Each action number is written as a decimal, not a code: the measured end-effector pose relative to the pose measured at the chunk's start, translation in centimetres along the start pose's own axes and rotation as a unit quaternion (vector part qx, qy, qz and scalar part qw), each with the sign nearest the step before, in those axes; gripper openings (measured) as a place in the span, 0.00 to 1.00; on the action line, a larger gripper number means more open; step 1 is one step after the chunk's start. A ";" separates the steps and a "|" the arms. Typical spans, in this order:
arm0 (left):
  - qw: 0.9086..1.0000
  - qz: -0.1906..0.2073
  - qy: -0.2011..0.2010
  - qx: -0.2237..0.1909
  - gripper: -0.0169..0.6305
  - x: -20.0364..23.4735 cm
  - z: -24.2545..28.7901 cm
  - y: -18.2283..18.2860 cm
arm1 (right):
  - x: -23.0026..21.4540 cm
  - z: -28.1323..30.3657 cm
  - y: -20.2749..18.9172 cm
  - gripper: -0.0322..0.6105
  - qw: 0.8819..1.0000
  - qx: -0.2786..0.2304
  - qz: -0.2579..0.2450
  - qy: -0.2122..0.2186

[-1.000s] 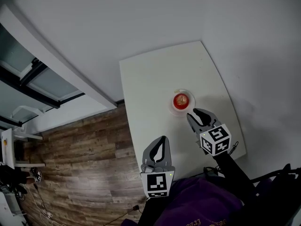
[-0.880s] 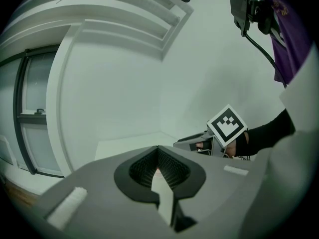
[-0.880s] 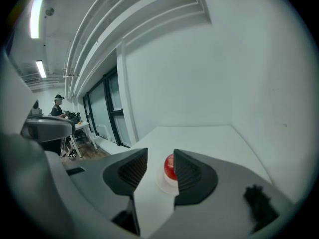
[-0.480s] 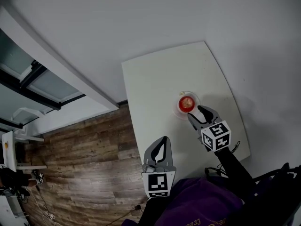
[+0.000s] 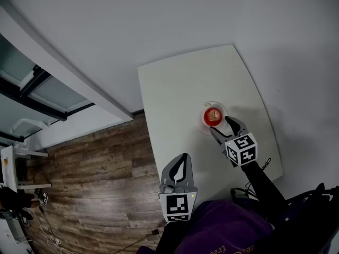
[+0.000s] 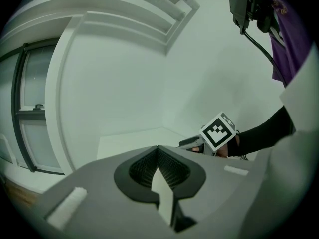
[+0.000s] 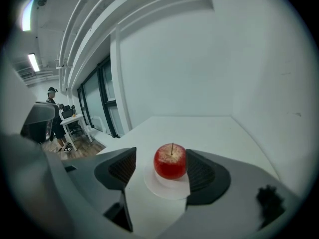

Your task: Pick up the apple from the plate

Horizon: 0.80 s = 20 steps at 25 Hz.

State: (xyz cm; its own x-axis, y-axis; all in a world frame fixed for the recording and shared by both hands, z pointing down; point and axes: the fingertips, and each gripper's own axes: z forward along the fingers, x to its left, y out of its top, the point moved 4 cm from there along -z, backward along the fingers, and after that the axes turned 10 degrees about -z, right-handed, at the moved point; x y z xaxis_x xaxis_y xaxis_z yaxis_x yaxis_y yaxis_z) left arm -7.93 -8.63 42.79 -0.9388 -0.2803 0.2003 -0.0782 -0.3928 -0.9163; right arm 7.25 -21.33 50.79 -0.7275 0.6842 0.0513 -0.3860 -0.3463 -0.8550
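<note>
Approach step. My right tool (image 7: 162, 154) has just been opening, now wide apart; apple (image 7: 170, 162) on plate (image 7: 167, 191) sits between, untouched. Next: centre, close gently, lift. Left tool (image 6: 158, 152) together, empty.

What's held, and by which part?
Nothing. Left hand-held gripper shut, empty; right hand-held gripper's jaws have just been opening, round red apple between them, ungripped.

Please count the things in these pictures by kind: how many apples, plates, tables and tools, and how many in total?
Apple: 1
Plate: 1
Table: 1
Tools: 2, the left tool and the right tool
Total: 5
</note>
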 end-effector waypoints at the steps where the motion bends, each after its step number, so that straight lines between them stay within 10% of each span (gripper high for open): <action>1: 1.000 0.000 0.000 0.002 0.04 0.1 0.1 -0.1 | -0.1 0.3 -0.2 0.52 1.000 0.001 0.001 0.000; 20: 1.000 -0.006 0.013 0.017 0.04 1.0 0.8 -0.9 | -1.5 3.9 -1.3 0.60 0.999 0.032 0.008 -0.005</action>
State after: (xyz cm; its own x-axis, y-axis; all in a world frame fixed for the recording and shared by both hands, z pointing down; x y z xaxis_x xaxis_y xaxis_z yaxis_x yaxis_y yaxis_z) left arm -8.51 -9.23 44.12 -0.9461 -0.2533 0.2018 -0.0782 -0.4259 -0.9014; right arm 6.60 -24.41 53.88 -0.7394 0.6718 0.0438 -0.4102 -0.3979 -0.8206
